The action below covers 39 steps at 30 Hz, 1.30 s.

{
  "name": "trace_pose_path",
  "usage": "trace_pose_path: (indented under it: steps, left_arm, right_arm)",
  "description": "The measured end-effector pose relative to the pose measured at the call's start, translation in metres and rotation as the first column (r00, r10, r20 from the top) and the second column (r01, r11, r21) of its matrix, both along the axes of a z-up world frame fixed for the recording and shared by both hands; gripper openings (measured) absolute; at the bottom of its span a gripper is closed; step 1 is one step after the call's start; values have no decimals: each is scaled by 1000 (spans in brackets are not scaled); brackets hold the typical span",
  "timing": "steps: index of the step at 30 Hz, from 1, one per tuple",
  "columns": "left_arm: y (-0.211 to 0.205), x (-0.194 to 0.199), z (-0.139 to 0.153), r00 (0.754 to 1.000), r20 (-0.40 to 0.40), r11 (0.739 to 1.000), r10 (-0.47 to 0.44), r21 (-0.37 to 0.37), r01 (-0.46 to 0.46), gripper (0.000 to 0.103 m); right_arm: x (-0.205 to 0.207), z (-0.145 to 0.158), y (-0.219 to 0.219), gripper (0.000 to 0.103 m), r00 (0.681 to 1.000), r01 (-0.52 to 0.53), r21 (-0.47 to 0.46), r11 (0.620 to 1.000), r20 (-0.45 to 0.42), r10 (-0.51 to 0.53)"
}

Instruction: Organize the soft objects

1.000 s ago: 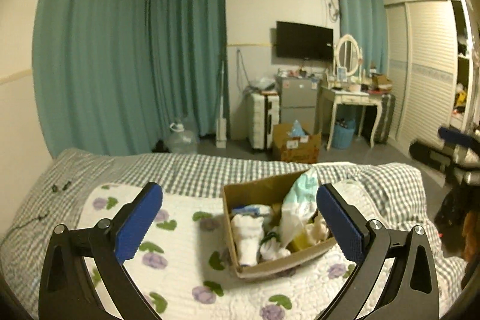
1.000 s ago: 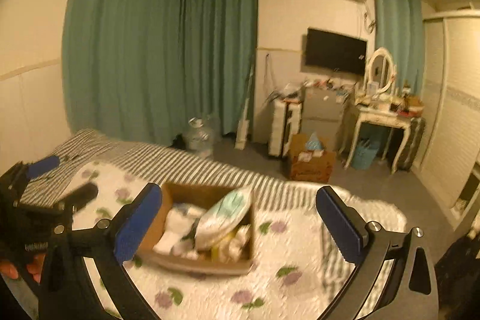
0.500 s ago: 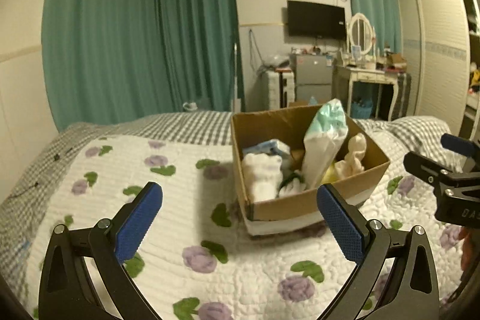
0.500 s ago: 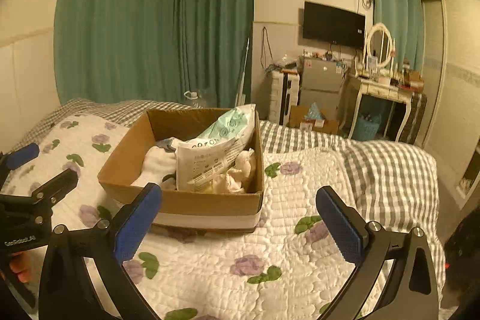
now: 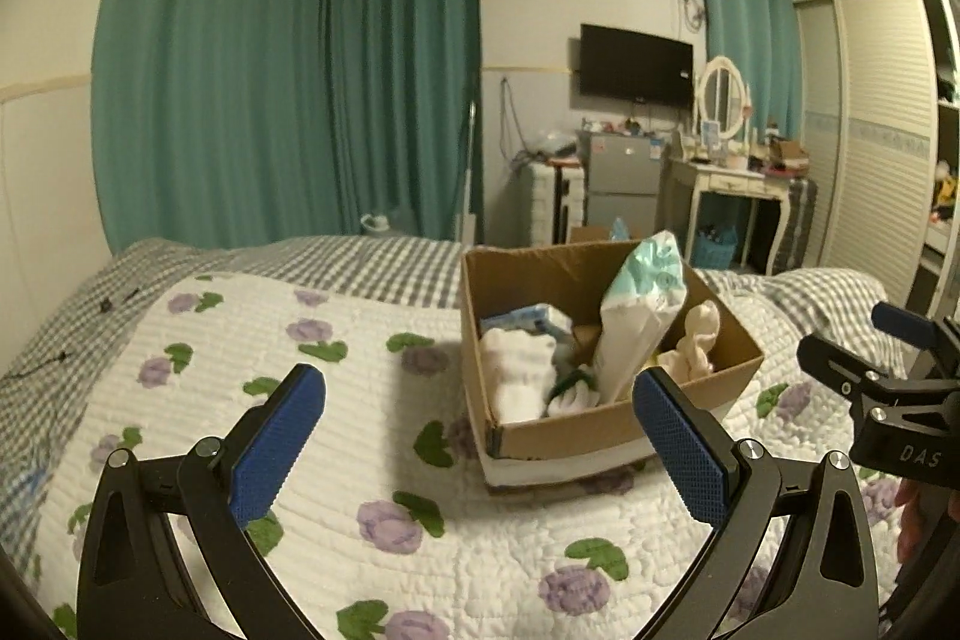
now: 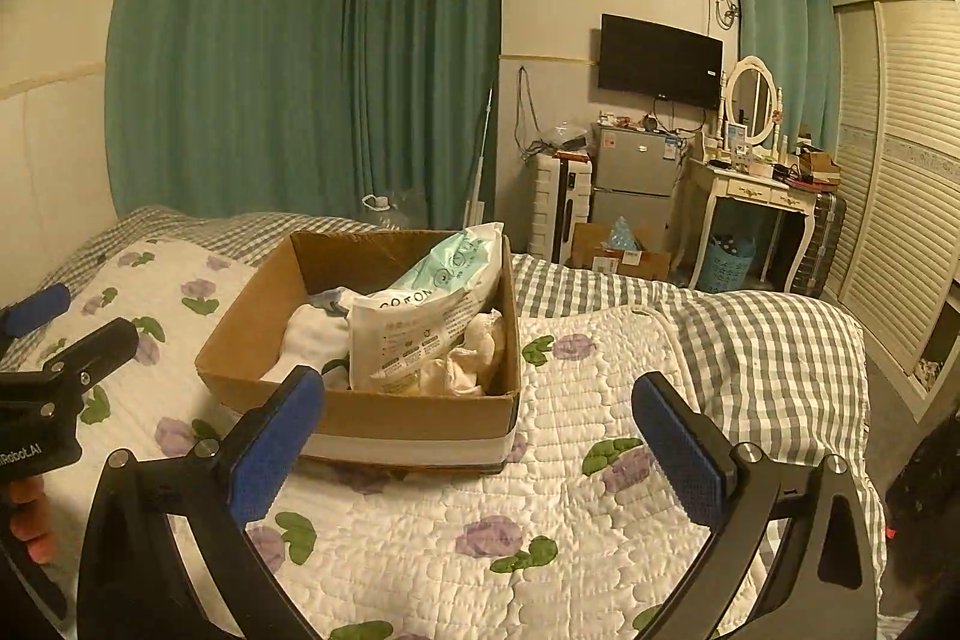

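A brown cardboard box (image 5: 606, 424) sits on the bed's flowery quilt (image 5: 312, 436). Inside are soft things: a tall white and green pack (image 5: 639, 316), a white cloth (image 5: 519, 370) and a cream cloth (image 5: 696, 340). The left gripper (image 5: 480, 436) has its jaws wide open, holding nothing. The right gripper (image 6: 480, 439) has its jaws wide open too, just in front of the box.

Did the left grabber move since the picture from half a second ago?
Yes, a little. In its own view the cardboard box sits lower and further right than before, and the TV too, so the left gripper tipped upward and turned leftward.
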State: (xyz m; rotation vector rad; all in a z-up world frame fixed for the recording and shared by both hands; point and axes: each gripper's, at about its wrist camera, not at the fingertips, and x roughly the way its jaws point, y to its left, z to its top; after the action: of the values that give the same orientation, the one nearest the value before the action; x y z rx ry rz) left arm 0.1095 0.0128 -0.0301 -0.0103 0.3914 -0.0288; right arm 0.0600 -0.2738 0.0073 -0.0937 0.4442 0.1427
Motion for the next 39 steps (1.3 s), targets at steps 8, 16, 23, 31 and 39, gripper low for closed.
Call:
trace_pose_path:
  steps: [8, 16, 23, 31, 39]
  left_arm:
    - [-1, 1, -3, 1000, -16, 1000, -12, -2, 12, 103]
    - [-1, 1, -4, 1000, -22, 1000, -17, -5, 17, 103]
    - [-2, 0, -4, 1000, -25, 1000, -10, -11, 10, 103]
    - [-3, -1, -4, 1000, -25, 1000, -7, -3, 7, 103]
    - [-3, -1, -5, 1000, -26, 1000, -13, -7, 13, 103]
  right_arm:
    - [-1, 1, 0, 103, 1000, 5, 2, 1000, 9, -5]
    - [-2, 0, 1, 103, 1000, 2, -4, 1000, 8, -2]
    - [-2, 0, 2, 103, 1000, 3, -8, 1000, 9, -3]
    - [-2, -1, 3, 103, 1000, 0, -16, 1000, 7, 0]
    - [-3, -2, 3, 103, 1000, -7, -13, 1000, 2, 7]
